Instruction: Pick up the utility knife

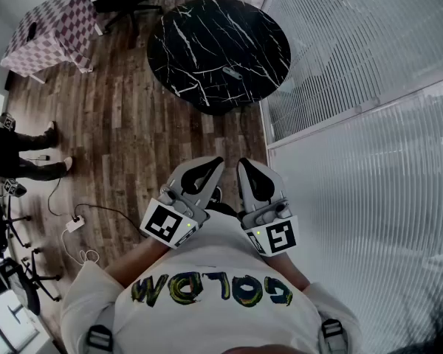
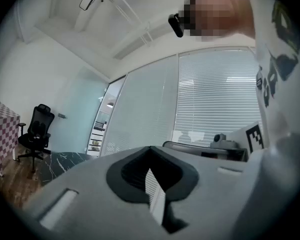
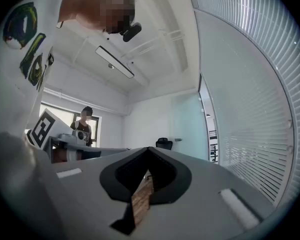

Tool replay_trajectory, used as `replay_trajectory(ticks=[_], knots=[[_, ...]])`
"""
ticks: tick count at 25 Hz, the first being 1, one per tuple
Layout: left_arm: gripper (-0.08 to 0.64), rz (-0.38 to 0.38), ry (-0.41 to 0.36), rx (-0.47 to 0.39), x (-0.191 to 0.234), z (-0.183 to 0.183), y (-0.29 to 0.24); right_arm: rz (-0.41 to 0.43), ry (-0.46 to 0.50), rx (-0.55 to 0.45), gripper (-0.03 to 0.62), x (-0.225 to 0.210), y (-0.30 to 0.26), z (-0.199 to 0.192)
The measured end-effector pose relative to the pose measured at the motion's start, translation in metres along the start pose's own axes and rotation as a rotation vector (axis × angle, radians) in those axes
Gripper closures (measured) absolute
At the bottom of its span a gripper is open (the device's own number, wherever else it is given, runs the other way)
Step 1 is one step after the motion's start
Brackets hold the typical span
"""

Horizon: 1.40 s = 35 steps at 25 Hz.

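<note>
In the head view the utility knife [image 1: 232, 73] lies on the far side of a round black marble table [image 1: 196, 21], well apart from both tools. The left gripper [image 1: 215, 161] and right gripper [image 1: 243, 163] are held side by side against the person's chest. The left gripper view shows its jaws clenched together on nothing, with only the table's edge [image 2: 65, 159] low at the left. The right gripper view shows that gripper's jaws likewise pressed together and empty, with blinds [image 3: 250, 109] beyond them. The approach looks not yet begun: next comes stepping to the table, parting one pair of jaws and lowering them over the knife.
</note>
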<state>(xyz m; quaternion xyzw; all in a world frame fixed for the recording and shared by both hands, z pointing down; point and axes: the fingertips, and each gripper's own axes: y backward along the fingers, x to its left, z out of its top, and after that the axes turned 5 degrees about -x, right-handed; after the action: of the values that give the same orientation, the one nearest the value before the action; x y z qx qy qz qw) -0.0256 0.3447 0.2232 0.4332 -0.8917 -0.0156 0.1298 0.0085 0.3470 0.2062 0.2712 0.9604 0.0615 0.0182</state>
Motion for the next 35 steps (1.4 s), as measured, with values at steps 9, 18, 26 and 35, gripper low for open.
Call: replay_trajectory(ticks=[9, 18, 26, 35], knots=[[0.557, 0.005, 0.006, 0.015, -0.002, -0.01, -0.013, 0.011, -0.011, -0.011, 0.591, -0.013, 0.004, 0.0], [0.557, 0.021, 0.013, 0.02, -0.009, -0.02, -0.032, 0.008, -0.021, -0.005, 0.591, -0.037, 0.017, -0.002], [0.557, 0.045, 0.019, 0.028, 0.004, -0.025, -0.046, 0.003, -0.031, 0.003, 0.591, -0.056, 0.005, -0.009], [0.557, 0.051, 0.019, 0.017, 0.059, -0.025, -0.084, 0.004, -0.025, -0.003, 0.591, -0.089, -0.047, -0.021]])
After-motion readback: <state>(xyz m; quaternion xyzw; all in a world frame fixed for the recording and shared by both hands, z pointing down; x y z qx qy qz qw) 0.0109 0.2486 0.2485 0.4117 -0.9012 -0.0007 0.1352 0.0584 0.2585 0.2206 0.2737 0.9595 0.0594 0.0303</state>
